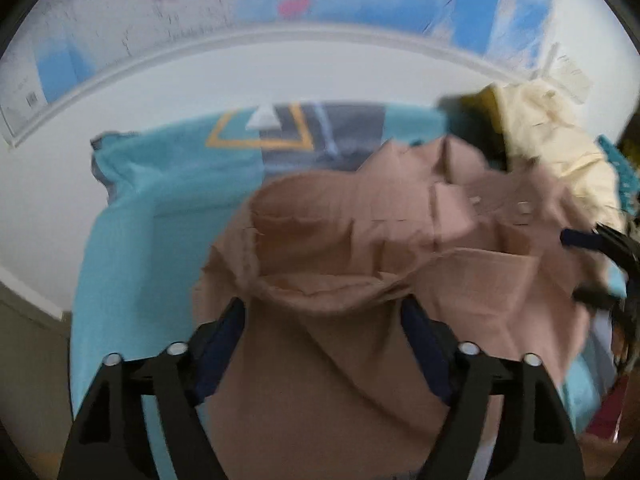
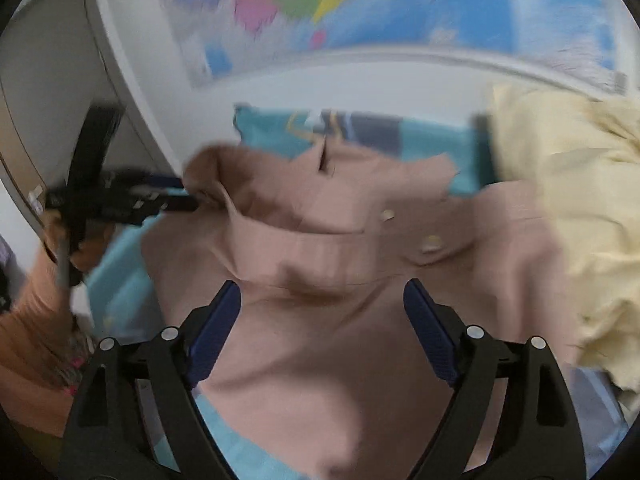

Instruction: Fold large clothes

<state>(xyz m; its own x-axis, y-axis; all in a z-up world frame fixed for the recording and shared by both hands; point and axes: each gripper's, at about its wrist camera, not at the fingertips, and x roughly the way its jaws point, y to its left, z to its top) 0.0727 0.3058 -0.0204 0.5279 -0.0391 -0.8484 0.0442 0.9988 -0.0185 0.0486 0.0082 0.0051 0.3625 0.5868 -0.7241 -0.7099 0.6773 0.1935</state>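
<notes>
1. Left gripper (image 1: 323,310) spread wide, gripping nothing, dusty-pink garment (image 1: 360,264) bunched under and between its fingers.
2. Right gripper (image 2: 322,294) likewise released, pads clear of the same pink cloth.
3. Beneath, turquoise sheet (image 1: 160,208).
4. Farther right, cream garment (image 2: 568,200); behind, wall map (image 2: 360,0).

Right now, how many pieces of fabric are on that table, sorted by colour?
Dusty pink: 1, the buttoned pink garment spread in the middle.
Pale yellow: 1, the crumpled yellow garment at the right.
Turquoise: 1, the turquoise cloth underneath, with a grey and orange pattern.
Total: 3
</notes>
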